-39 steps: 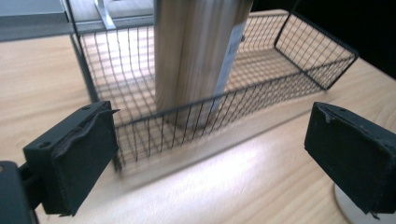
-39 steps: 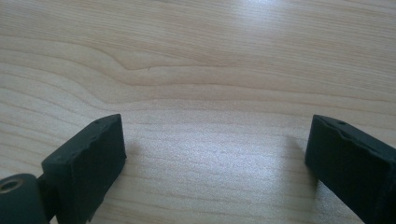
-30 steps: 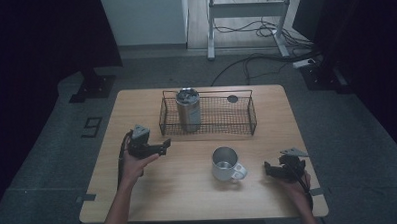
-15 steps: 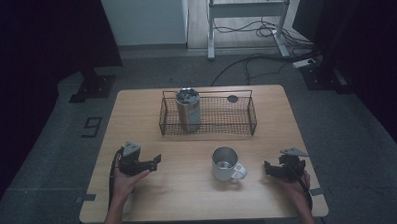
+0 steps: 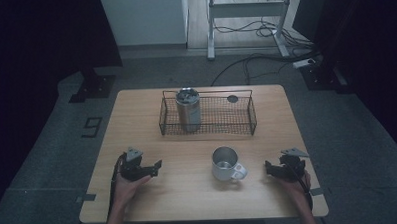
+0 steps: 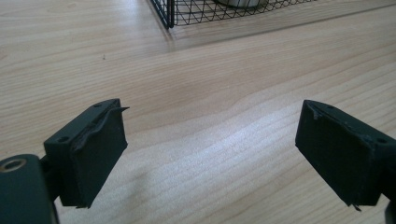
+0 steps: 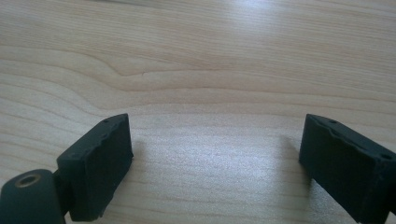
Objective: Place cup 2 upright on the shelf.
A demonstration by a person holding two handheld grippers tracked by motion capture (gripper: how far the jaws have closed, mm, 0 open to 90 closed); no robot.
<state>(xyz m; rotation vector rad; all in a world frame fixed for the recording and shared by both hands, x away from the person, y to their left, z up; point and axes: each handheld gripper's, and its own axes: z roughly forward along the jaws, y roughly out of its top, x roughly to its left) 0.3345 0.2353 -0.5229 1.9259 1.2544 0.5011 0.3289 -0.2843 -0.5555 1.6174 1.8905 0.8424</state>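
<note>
high view: the steel mug [image 5: 225,162] stands upright on the wooden table [image 5: 189,197], near the person's edge and a little right of centre, its handle turned toward the right gripper [image 5: 272,169]. that gripper rests low at the table's right side and points left toward the mug, with a clear gap of bare wood between them. the left gripper [image 5: 156,167] lies at the left side, pointing right, farther from the mug than the right one. by my judgement the right hand is the nearer, and the mug lies straight ahead of its jaws, handle first. behind the mug, a black wire basket [image 5: 247,121] holds a tall steel tumbler [image 5: 188,110] at its left end, well apart from both grippers.

left gripper view: the left gripper [image 6: 212,156] shows its two black jaws apart, with bare wood between them and nothing held; they have just been closing, yet a wide gap is there. a corner of the wire basket [image 6: 169,14] sits at the top, ahead and a little left of the jaws.

right gripper view: the right gripper [image 7: 215,163] has its jaws parted over plain table [image 7: 201,60], gripping nothing; they too have just been closing. the mug is not between them.
</note>
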